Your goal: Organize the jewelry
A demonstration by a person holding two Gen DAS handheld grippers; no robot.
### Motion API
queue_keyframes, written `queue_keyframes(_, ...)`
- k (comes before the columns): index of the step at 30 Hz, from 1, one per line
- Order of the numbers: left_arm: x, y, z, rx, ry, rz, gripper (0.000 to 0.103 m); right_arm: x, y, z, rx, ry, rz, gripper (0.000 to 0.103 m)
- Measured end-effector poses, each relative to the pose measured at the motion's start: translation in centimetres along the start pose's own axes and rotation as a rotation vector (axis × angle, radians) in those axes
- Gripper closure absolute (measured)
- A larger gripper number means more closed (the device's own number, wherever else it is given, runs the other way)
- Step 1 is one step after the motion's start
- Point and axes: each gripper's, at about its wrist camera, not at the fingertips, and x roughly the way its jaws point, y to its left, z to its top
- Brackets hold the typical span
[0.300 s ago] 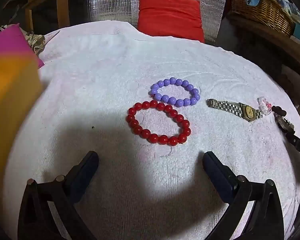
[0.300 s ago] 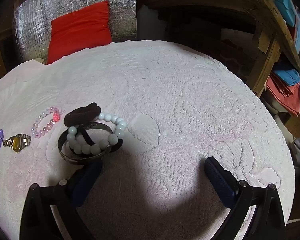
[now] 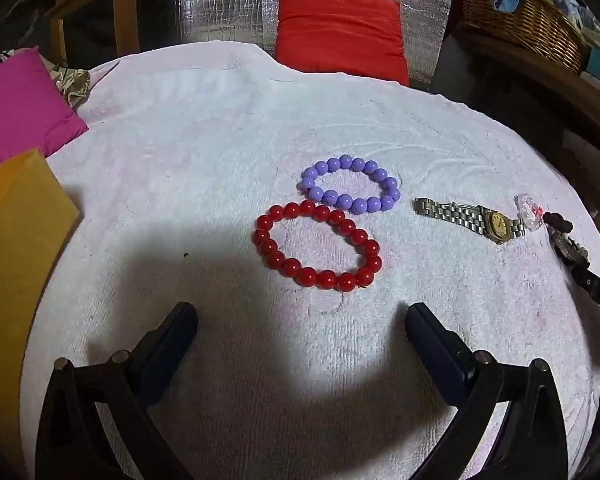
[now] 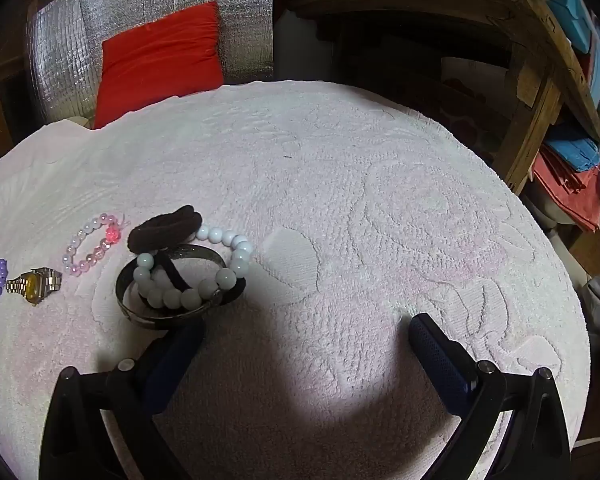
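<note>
Tabletop covering (image 4: 380,184): white terry cloth, rough looped pile with a raised pattern, matt. Red bead bracelet (image 3: 318,246) and purple bead bracelet (image 3: 350,184): smooth, glossy beads. White bead bracelet (image 4: 204,268): glossy, milky. Watch (image 3: 470,218): brushed metal link band, gold-toned face. Bangle (image 4: 160,312): dull dark metal. Hair tie (image 4: 166,228): fuzzy dark cloth. Basket (image 3: 520,24): woven wicker. Backdrop sheet (image 3: 220,4): shiny quilted foil. Gripper pads (image 4: 440,356): dark, finely textured, matt.

I see a red bead bracelet (image 3: 318,246) and a lilac bead bracelet (image 3: 350,184) on the pale pink towel (image 3: 220,152), embossed with floral relief. The watch (image 3: 474,219) is silver-toned with a yellow dial. The hair tie (image 4: 165,229) is dark brown; the adjacent bead bracelet (image 4: 216,264) is white.
</note>
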Motion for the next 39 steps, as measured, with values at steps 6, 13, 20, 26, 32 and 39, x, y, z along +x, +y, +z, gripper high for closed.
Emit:
queue_keyframes(6, 0.1, 0.3, 0.0, -0.003, -0.006, -0.008, 0.0, -0.2, 0.3, 0.1, 0.017, 0.013, -0.017, 0.0)
queue_keyframes(13, -0.5, 0.1, 0.4, 0.004, 0.096, -0.004, 0.0, -3.8, 1.1, -2.6, 0.052, 0.089, 0.002, 0.0)
queue_keyframes(20, -11.8, -1.4, -1.7, 0.076, -0.104, 0.169, 0.0, -12.9, 2.4, -4.0, -0.108, 0.067, 0.133, 0.0)
queue_keyframes(26, -20.3, -1.9, -3.2, 0.057, -0.216, 0.213, 0.0, -21.8, 1.7, -4.6, -0.127, -0.051, 0.163, 0.0)
queue_keyframes(32, -25.8, -2.2, -3.7, 0.064, -0.274, 0.193, 0.0, -26.9, 1.3, -5.8, -0.095, -0.095, 0.203, 0.0)
queue_keyframes(39, -27.9, -3.4, -4.1, 0.082, -0.289, 0.189, 0.0, -28.9, 1.7, -5.8, -0.086, -0.132, 0.205, 0.0)
